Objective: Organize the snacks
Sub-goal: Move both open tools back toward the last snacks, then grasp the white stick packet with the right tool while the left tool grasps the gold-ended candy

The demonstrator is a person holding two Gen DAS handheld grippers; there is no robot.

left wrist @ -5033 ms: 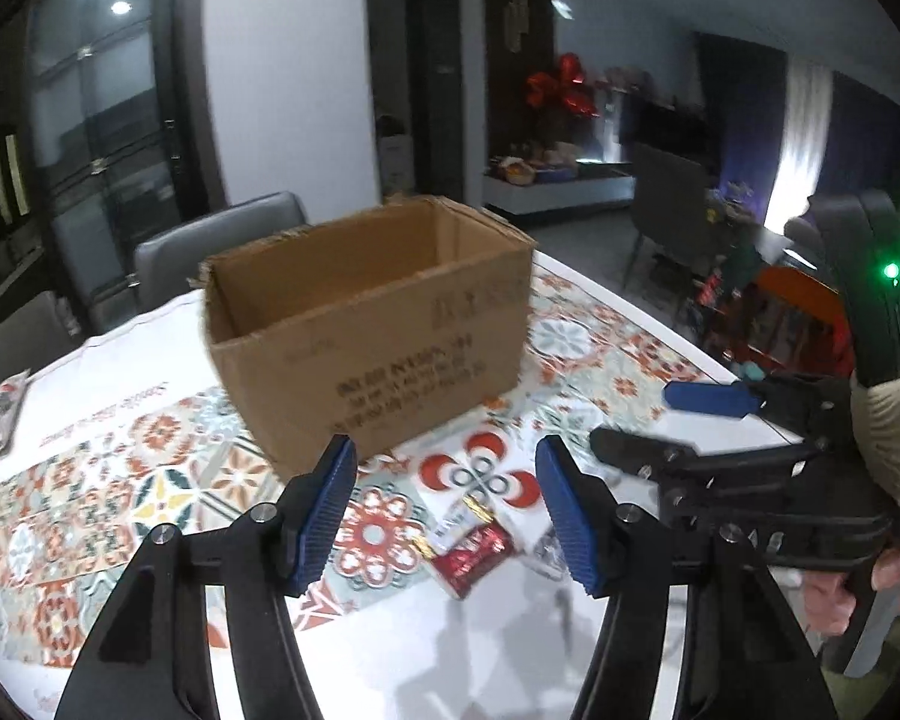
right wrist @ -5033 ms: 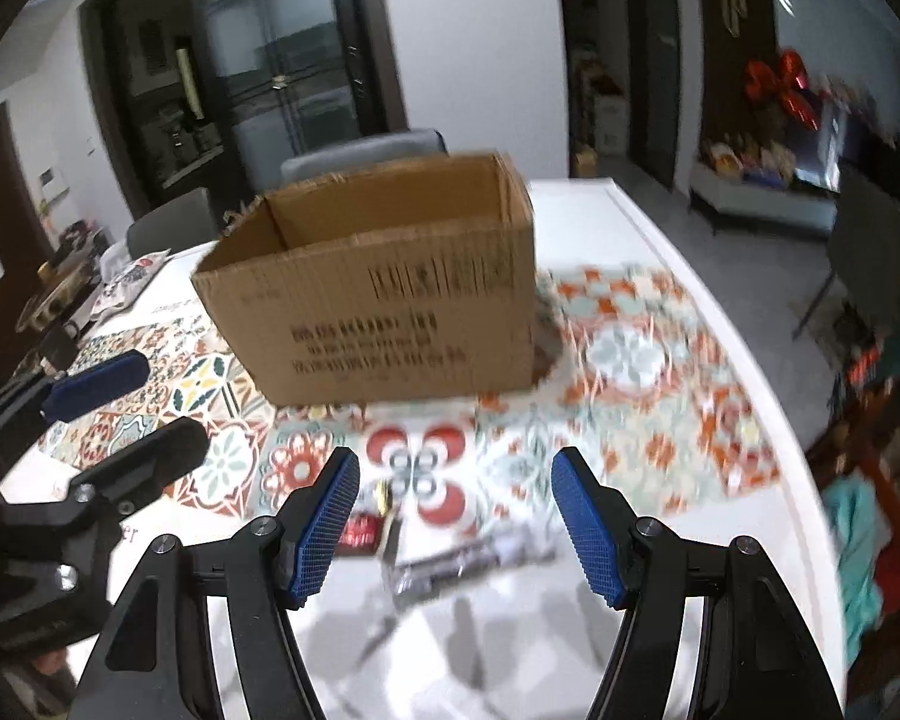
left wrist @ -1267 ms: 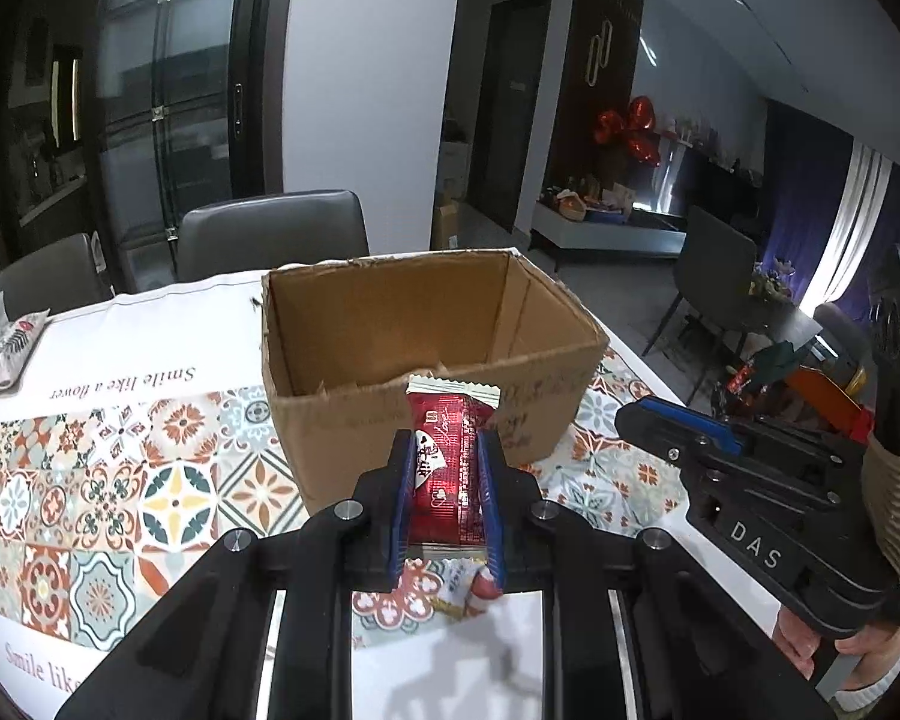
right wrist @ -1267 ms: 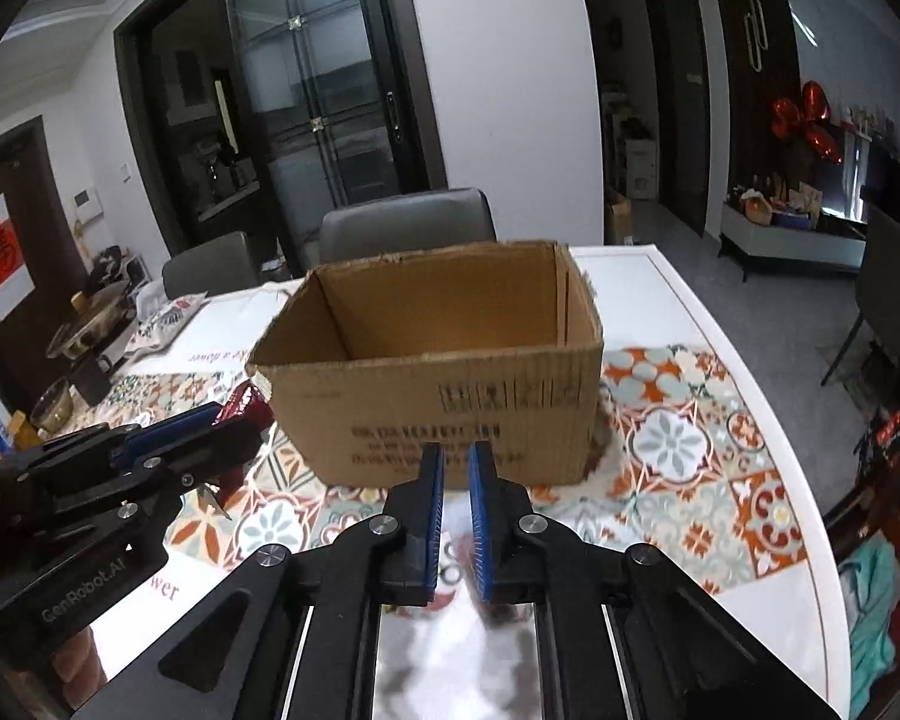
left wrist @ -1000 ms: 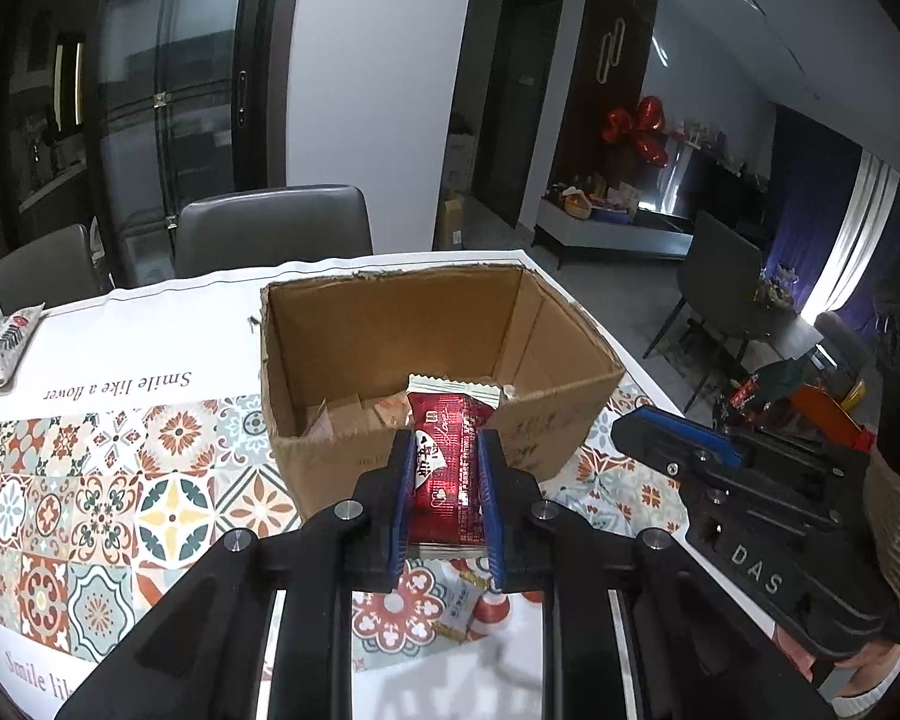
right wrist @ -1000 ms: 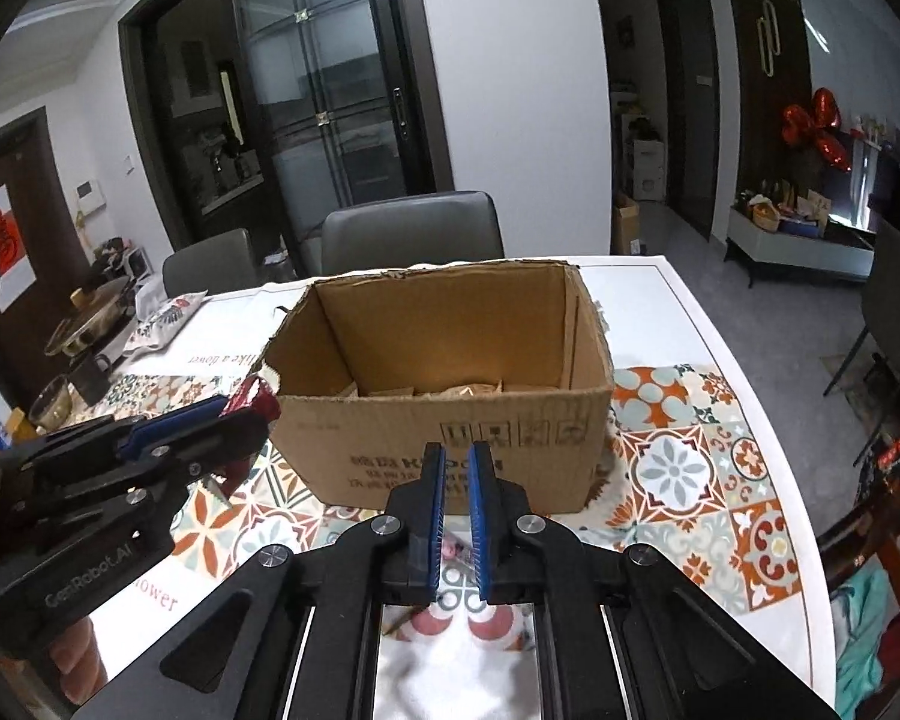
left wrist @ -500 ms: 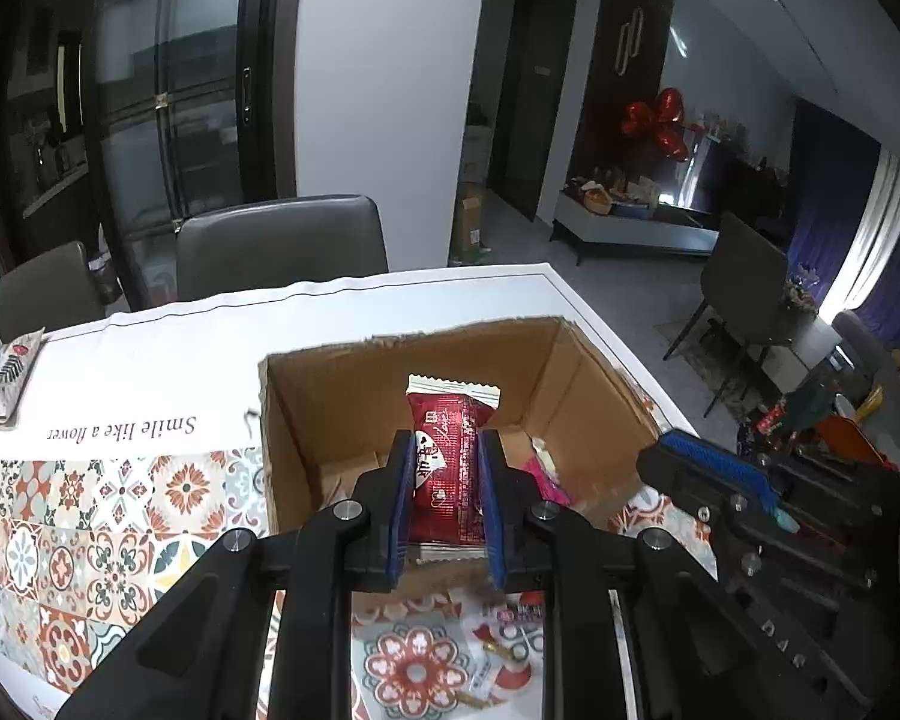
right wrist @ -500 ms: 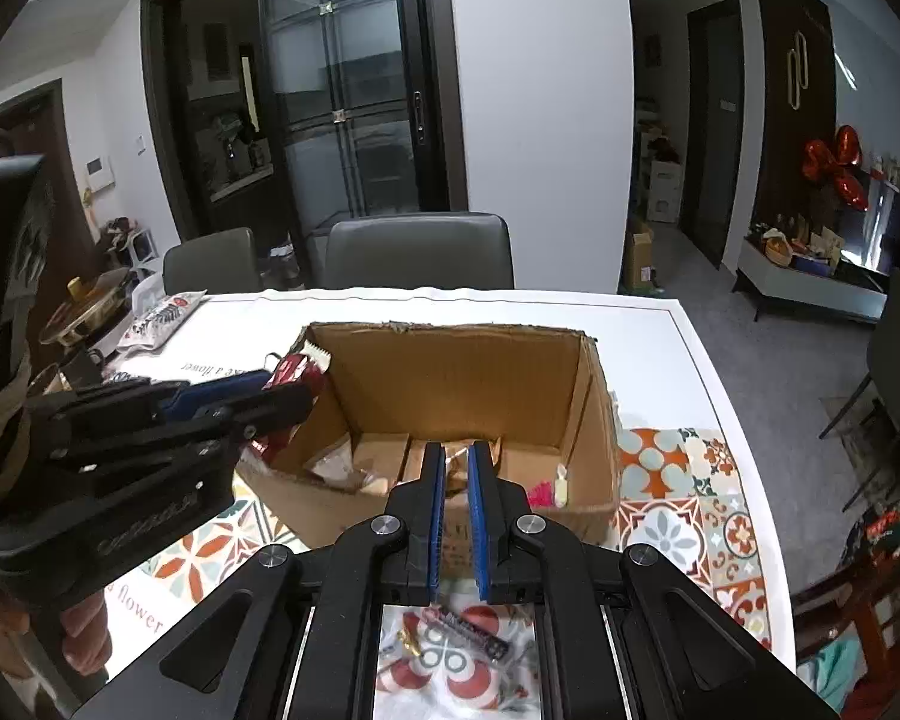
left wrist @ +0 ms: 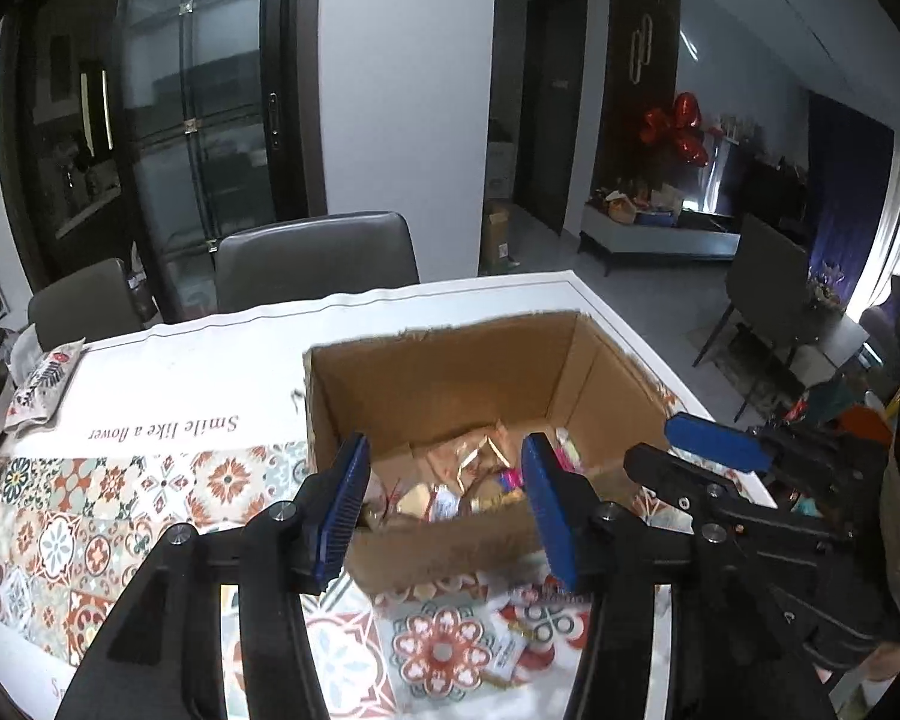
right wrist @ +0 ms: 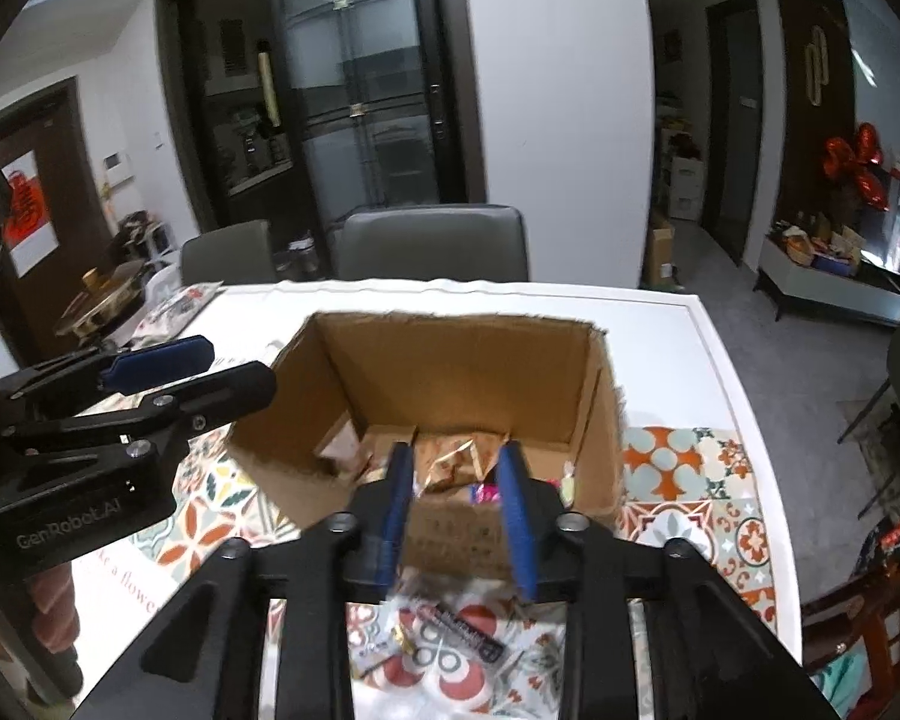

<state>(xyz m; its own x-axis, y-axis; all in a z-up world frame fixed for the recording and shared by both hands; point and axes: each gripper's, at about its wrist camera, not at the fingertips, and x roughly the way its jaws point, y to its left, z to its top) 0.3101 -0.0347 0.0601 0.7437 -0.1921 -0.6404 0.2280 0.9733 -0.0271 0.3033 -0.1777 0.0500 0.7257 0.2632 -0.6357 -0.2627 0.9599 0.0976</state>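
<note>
An open cardboard box (left wrist: 438, 378) stands on the patterned tablecloth and holds several snack packets (left wrist: 468, 474); it also shows in the right wrist view (right wrist: 462, 372). My left gripper (left wrist: 444, 504) is open and empty above the box's near wall. My right gripper (right wrist: 453, 501) is open and empty above the box's near wall. Loose snack packets (left wrist: 510, 648) lie on the cloth in front of the box, among them a dark bar (right wrist: 468, 630).
The table (right wrist: 708, 372) ends just right of the box. Grey chairs (left wrist: 318, 264) stand behind it. A printed pouch (left wrist: 42, 384) lies at the far left edge of the table.
My left gripper has opened and the red snack packet has left it. My right gripper has opened too. Both are closer over the box.
</note>
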